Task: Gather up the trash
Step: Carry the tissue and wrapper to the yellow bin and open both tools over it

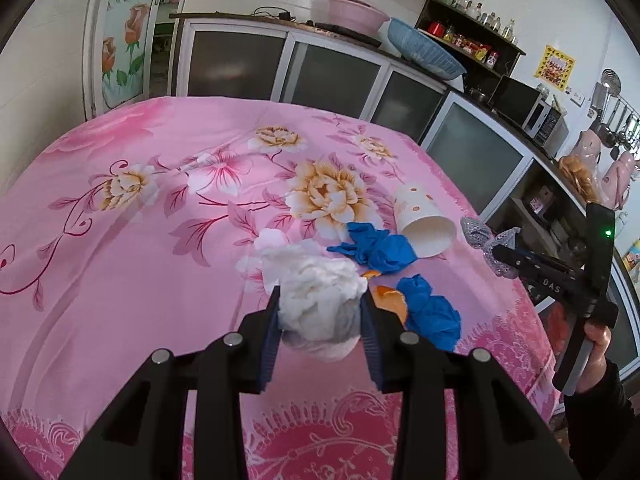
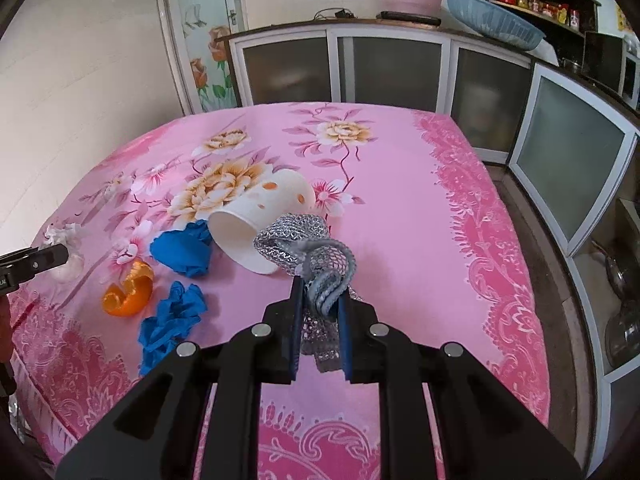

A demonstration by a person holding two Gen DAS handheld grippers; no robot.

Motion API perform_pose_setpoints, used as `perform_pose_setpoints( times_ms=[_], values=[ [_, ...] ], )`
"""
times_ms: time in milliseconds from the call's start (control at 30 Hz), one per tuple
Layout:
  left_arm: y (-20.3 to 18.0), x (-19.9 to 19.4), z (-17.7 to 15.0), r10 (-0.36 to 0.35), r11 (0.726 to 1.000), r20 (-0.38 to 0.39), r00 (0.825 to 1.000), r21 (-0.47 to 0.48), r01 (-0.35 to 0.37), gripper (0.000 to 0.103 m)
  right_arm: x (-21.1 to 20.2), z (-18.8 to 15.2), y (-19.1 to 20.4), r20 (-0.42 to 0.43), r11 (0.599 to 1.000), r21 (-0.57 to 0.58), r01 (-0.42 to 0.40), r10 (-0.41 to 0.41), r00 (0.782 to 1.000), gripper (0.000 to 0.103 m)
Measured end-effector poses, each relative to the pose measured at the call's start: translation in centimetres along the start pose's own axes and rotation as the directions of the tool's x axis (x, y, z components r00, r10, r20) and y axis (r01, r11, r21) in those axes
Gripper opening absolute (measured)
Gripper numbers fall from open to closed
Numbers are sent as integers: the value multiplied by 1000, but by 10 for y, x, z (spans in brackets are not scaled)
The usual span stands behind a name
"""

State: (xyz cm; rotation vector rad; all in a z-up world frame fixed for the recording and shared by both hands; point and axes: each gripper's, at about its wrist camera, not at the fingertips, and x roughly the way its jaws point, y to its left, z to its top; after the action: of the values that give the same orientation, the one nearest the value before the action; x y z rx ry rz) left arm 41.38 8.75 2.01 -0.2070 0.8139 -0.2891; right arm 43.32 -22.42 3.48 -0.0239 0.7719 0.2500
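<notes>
Above the pink floral tablecloth (image 1: pixel 120 280), the left gripper (image 1: pixel 320 300) is pinching a white tissue wad (image 1: pixel 316 300); the right gripper (image 2: pixel 320 292) is clamping a silver mesh scrap (image 2: pixel 308 248).

Left gripper (image 1: pixel 320 300): I saw black angular linkage arms, four round silver pivot pins, blue ribbed pads.
Right gripper (image 2: pixel 319 294): the same black arms, silver pins and blue pads.
Right gripper's body, seen from the left wrist: black frame, white lettering, a green light, grey grip.
Right hand (image 1: pixel 596 350): it wore a dark sleeve.
</notes>
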Motion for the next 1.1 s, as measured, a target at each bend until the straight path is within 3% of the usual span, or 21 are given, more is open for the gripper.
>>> perform_pose_setpoints(
  times_ms=[367,667,900,1100],
  values=[
    [-34,-44,-23,-47,998,32,998,45,45,34,-83,-33,-12,57,999,29,29,-31,998,14],
    [-88,-72,-57,-107,986,24,994,131,103,34,-163,-86,-42,86,990,101,93,-102,991,14],
    [-154,-76,-82,-203,952,-19,979,231,202,34,-222,-141,-71,99,971,185,154,-174,980,15],
    [-227,-70,-103,-311,893,-75,947,319,318,34,-268,-190,-98,96,940,274,204,-238,967,15]
  ],
)
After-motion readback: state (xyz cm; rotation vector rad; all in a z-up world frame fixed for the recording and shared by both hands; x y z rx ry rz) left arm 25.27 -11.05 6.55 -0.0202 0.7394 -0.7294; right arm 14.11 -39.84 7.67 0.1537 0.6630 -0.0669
